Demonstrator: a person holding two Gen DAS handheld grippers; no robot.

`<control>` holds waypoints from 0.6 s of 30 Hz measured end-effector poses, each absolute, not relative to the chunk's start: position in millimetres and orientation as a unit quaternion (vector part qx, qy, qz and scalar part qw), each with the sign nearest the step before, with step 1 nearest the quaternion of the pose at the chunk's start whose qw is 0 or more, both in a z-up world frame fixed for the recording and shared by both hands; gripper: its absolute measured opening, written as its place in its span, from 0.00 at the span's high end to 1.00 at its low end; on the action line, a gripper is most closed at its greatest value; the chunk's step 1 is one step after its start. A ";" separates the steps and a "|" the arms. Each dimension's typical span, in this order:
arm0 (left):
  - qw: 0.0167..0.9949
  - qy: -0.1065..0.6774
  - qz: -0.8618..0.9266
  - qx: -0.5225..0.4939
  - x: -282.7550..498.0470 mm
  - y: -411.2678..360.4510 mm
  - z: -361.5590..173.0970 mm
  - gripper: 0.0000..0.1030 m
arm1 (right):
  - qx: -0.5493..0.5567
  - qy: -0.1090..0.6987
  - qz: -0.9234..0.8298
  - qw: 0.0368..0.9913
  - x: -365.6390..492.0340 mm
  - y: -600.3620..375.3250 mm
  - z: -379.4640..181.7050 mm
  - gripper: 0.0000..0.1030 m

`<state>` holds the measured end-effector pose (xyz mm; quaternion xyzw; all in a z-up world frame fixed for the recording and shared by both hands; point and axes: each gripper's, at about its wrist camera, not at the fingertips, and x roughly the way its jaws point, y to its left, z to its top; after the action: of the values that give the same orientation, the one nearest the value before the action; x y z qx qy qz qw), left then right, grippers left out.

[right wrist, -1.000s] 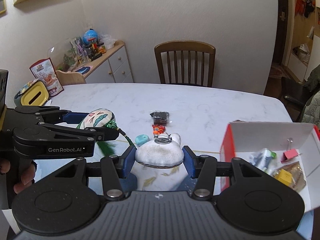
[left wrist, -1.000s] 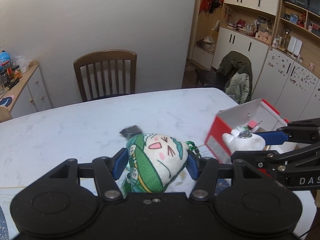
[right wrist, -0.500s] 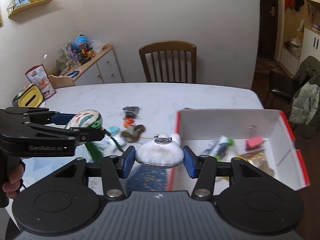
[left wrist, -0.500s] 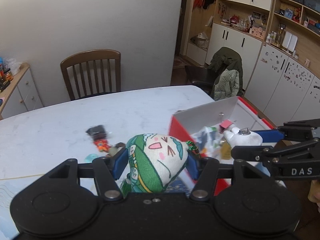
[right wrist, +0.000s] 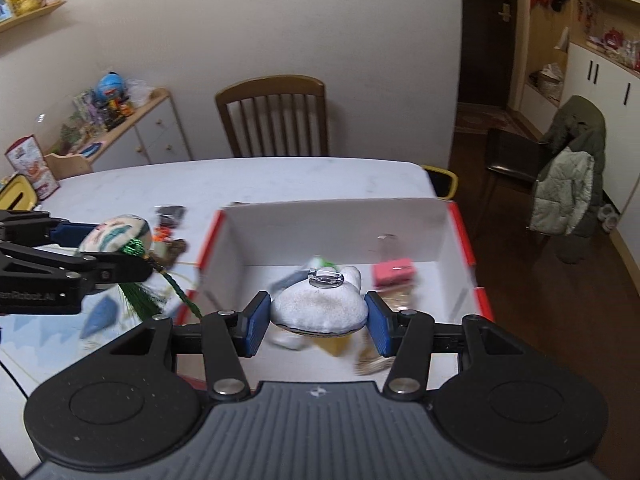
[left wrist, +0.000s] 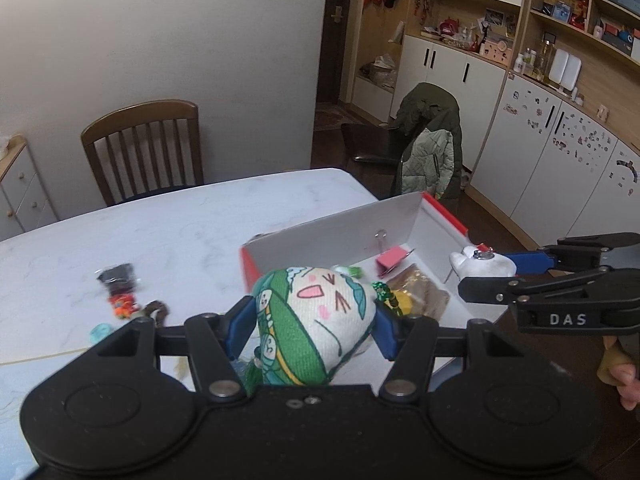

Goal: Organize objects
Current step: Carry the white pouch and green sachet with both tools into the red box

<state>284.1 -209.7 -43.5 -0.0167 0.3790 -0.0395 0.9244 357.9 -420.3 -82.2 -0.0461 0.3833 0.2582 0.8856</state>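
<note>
My left gripper [left wrist: 312, 320] is shut on a green and white stuffed pouch [left wrist: 316, 320] with a cartoon face and a green tassel; it hangs over the near left corner of the red and white box [left wrist: 344, 228]. My right gripper [right wrist: 318, 316] is shut on a white plush charm [right wrist: 318, 308] with a metal ring, held above the box's [right wrist: 340, 220] inside. In the box lie a pink clip [right wrist: 394, 272], a brown packet [left wrist: 424, 292] and other small items. The right gripper [left wrist: 492, 268] also shows at the right of the left wrist view, the left gripper [right wrist: 120, 248] at the left of the right wrist view.
On the white marble table [left wrist: 168, 232] left of the box lie a dark packet [left wrist: 118, 278], an orange trinket [left wrist: 124, 304], a brown piece [left wrist: 156, 310] and a teal piece [left wrist: 100, 332]. A wooden chair [left wrist: 144, 148] stands behind, a cabinet [right wrist: 132, 132] at the left, a jacket-draped chair [left wrist: 432, 152] to the right.
Both grippers have carried their plush items to the right, from over the bare table to over the open box. The box now lies directly beneath the white charm.
</note>
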 end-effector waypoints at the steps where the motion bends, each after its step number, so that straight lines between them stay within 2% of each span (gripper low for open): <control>1: 0.925 0.378 -0.040 -0.017 287.2 -214.9 -43.4 0.43 | -0.049 0.383 0.256 0.886 361.9 -425.4 -84.4 0.51; 8: 0.924 0.379 -0.042 -0.017 317.2 -240.6 -46.2 0.43 | -0.070 0.383 0.239 0.889 389.9 -449.0 -100.4 0.51; 18: 0.913 0.406 -0.039 -0.024 357.4 -260.2 -80.1 0.43 | -0.107 0.406 0.254 0.871 422.7 -441.4 -143.3 0.51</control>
<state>357.4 -260.2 -80.1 -0.0243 0.4057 -0.0389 0.9129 422.7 -441.4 -143.3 -0.1073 0.4062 0.2542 0.8711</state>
